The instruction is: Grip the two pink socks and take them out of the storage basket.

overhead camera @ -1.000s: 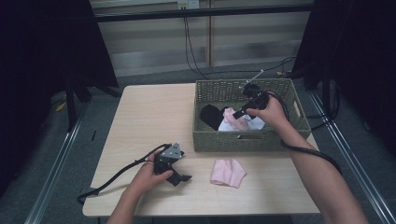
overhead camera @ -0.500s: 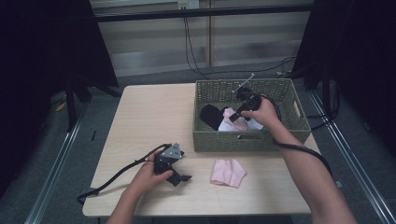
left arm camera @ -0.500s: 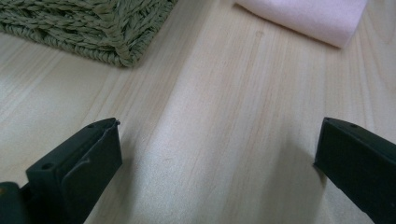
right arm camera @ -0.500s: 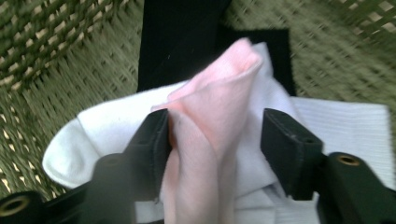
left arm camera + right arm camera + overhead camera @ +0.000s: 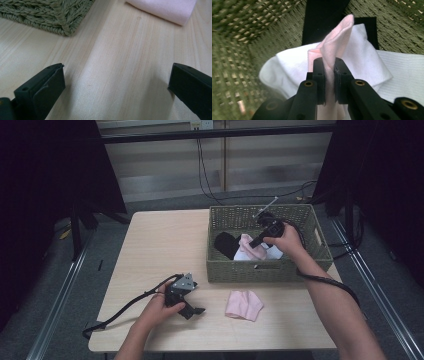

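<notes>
Soft, light pink cloth [image 5: 337, 45] is pinched between the jaws of my right tool [image 5: 329, 75] inside the woven basket [image 5: 310, 217], atop white cloth [image 5: 364, 62]; my jaws have just been closing on its raised fold, which should lift limply, a good place to hold. Right gripper view shows that pinch close up, while the high view shows my left tool [image 5: 192, 310], jaws wide and empty, on the surface [image 5: 165, 240] near another pink cloth [image 5: 243, 304].
</notes>
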The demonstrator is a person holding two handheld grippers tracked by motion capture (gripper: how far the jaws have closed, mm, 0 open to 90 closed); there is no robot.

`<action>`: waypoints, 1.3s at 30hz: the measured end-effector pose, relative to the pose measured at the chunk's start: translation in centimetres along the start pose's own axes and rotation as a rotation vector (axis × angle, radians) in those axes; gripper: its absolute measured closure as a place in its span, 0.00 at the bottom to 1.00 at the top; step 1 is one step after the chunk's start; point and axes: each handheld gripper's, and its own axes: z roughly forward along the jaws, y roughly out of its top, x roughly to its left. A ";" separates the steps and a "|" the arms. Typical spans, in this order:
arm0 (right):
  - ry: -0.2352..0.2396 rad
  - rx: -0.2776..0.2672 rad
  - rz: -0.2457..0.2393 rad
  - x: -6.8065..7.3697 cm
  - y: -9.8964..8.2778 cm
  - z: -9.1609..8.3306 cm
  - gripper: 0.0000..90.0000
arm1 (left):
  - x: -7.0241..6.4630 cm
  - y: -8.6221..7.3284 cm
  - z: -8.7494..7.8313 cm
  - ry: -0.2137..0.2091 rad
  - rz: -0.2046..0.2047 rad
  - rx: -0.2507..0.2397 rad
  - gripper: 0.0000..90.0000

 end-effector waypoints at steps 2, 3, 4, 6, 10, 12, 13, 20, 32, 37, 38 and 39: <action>-0.002 0.002 -0.007 0.1 -0.1 -0.5 0.91 | 0.0 0.0 0.0 0.000 0.000 0.000 0.00; -0.004 0.002 -0.012 0.3 -0.1 -0.8 0.91 | 0.0 0.0 0.0 0.000 0.000 0.000 0.00; 0.002 0.002 -0.013 0.3 -0.1 -1.0 0.92 | 0.0 0.0 0.0 0.000 0.000 0.000 0.00; 0.003 0.002 -0.019 0.5 -0.1 -1.5 0.92 | 0.0 0.0 0.0 -0.001 -0.001 -0.002 0.00; 0.003 0.002 -0.031 1.0 0.1 -2.4 0.92 | 0.0 0.0 0.0 0.000 0.000 0.000 0.00; 0.006 0.000 -0.037 1.3 0.2 -2.9 0.92 | 0.0 0.0 0.0 -0.001 -0.004 0.000 0.00; 0.003 -0.003 -0.032 1.5 0.3 -3.1 0.92 | 0.0 0.0 0.0 -0.001 -0.004 -0.001 0.00; 0.006 0.000 -0.045 1.7 0.2 -4.6 0.92 | 0.0 0.0 0.0 -0.002 -0.002 0.000 0.00; -0.001 0.014 -0.066 2.0 0.3 -6.4 0.92 | 0.0 0.0 0.0 -0.004 -0.001 0.003 0.00; -0.001 0.013 -0.070 2.3 0.5 -7.0 0.92 | 0.0 0.0 0.0 -0.002 0.000 0.005 0.00; 0.000 0.014 -0.073 2.3 0.5 -7.2 0.92 | 0.0 0.0 0.0 -0.002 -0.001 0.004 0.00; -0.003 0.018 -0.079 2.4 0.6 -7.3 0.92 | 0.0 0.0 0.0 -0.002 -0.001 0.004 0.00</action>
